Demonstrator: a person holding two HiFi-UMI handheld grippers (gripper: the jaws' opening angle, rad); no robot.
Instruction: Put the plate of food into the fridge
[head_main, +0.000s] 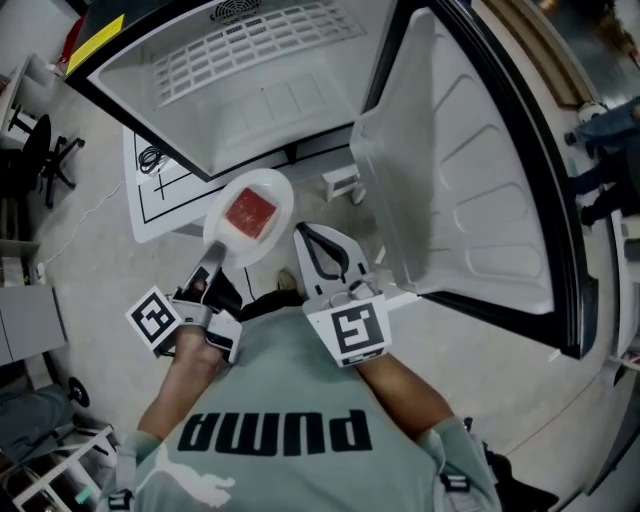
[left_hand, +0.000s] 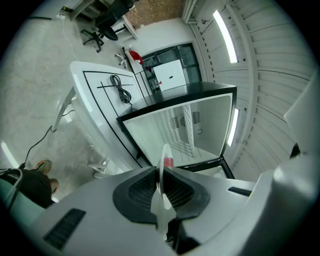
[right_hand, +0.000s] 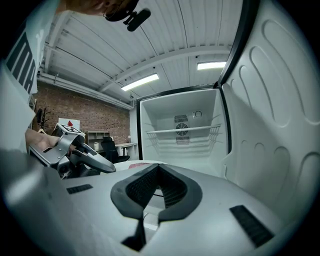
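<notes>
Black fingers of left gripper pinch the rim of the white plate, red food block on top. Right gripper: fingers pressed together, nothing between. Plate is in the air just in front of the open fridge, door wide. Not inside yet. My read is that what's left is reach in, set on shelf, release. Only readable text: PUMA on the shirt.

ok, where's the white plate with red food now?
Head view, left of centre: white plate clamped by its rim in the left gripper, in front of the open white fridge, not inside.
</notes>
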